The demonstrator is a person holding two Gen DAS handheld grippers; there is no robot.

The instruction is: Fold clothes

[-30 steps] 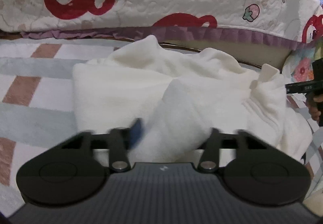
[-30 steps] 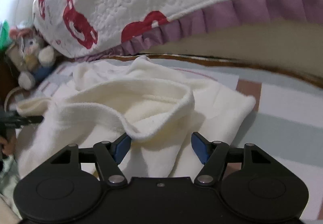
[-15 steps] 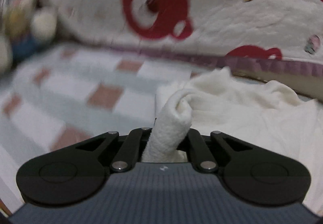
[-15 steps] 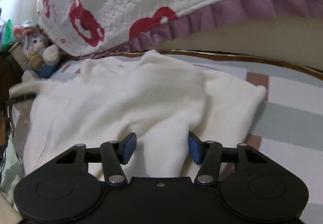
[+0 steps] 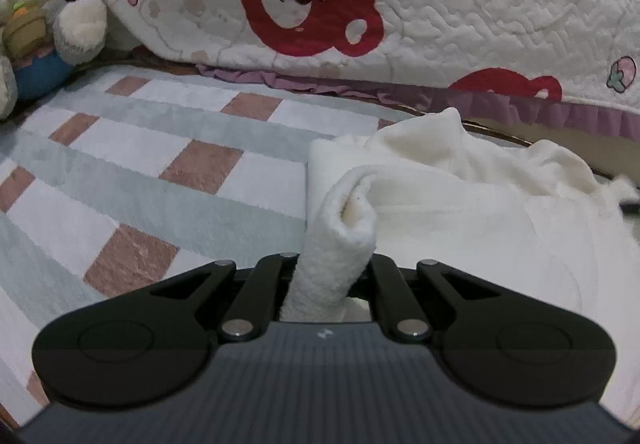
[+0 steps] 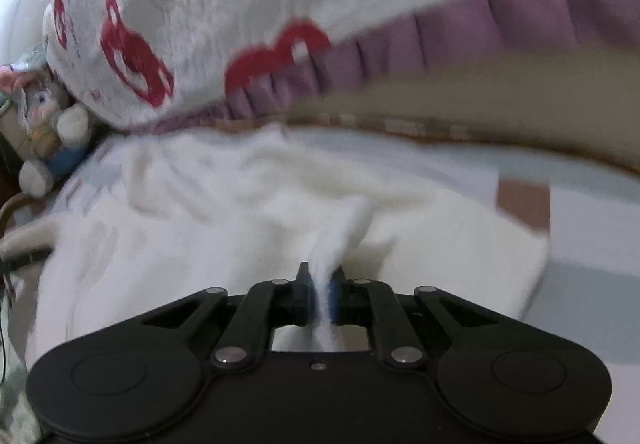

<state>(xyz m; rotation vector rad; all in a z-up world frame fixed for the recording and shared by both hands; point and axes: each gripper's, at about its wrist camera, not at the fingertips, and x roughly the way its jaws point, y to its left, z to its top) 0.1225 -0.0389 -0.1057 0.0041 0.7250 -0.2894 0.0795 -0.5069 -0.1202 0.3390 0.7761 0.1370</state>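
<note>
Left tongs (image 5: 326, 284) clamp a rolled edge of the cream fleece garment (image 5: 460, 204); right tongs (image 6: 320, 298) are closing on another pinch. The garment spreads ahead between them on the checked rug (image 5: 160, 184).

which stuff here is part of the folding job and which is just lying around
In the job:
- cream garment
- left gripper, shut on a fold of it
- right gripper, closing on another pinch of it

Lying about:
- bear quilt
- plush rabbit
- checked rug
</note>
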